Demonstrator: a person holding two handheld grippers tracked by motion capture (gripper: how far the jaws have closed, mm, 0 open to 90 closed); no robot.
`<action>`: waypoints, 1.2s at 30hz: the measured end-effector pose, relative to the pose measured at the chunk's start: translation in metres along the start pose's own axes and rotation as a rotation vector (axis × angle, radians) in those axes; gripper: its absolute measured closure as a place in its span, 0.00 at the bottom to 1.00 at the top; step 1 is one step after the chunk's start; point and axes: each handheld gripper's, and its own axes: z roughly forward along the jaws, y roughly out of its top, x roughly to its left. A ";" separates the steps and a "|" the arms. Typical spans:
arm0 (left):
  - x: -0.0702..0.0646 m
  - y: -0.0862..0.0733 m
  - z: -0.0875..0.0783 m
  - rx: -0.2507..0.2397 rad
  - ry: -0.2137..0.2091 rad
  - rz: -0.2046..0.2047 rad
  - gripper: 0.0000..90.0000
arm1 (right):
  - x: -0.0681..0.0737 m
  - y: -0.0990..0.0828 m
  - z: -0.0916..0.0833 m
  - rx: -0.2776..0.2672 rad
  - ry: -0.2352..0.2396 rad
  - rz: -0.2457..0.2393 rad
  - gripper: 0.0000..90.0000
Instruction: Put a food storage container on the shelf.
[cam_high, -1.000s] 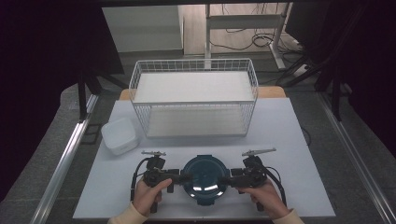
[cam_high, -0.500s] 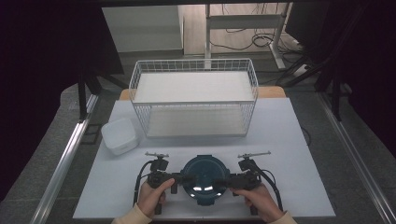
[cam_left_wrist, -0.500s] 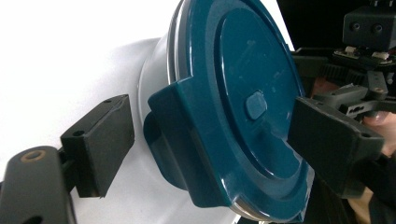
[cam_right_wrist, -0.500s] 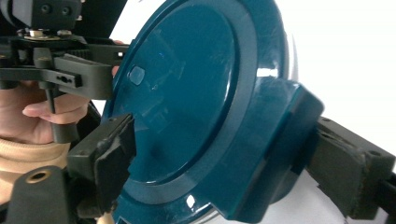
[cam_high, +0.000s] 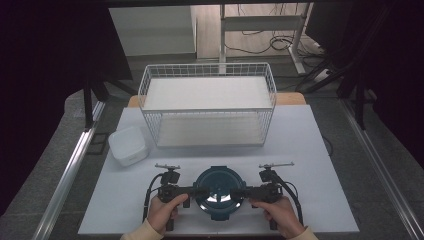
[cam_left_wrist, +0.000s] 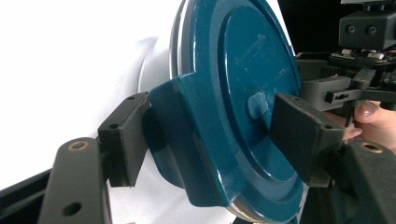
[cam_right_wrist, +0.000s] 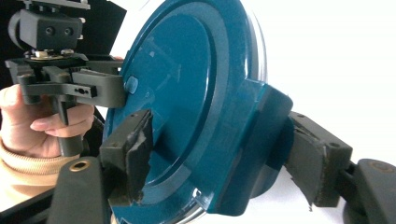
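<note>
left gripper (cam_high: 191, 191): jaws just closed onto round teal plastic lid's (cam_high: 219, 192) side tab | right gripper (cam_high: 246, 191): likewise, opposite tab

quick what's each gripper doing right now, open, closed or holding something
Left gripper: its jaws have just been closing and now clamp a side tab of the teal lid.
Right gripper: jaws likewise just closed onto the lid's opposite tab.

Both tongs — left (cam_high: 196, 190) and right (cam_high: 243, 190) — have just been closing onto the blue lid's (cam_high: 219, 186) side tabs.
</note>
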 end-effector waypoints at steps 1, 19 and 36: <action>0.000 0.000 -0.001 -0.001 -0.004 -0.005 0.36 | 0.001 0.000 -0.001 0.002 0.001 -0.010 0.33; -0.013 -0.003 -0.012 -0.040 0.026 0.025 0.41 | 0.013 0.001 -0.015 -0.076 -0.007 -0.089 0.47; -0.025 0.001 -0.026 -0.079 0.028 0.075 0.42 | 0.028 0.002 -0.019 -0.092 -0.018 -0.161 0.47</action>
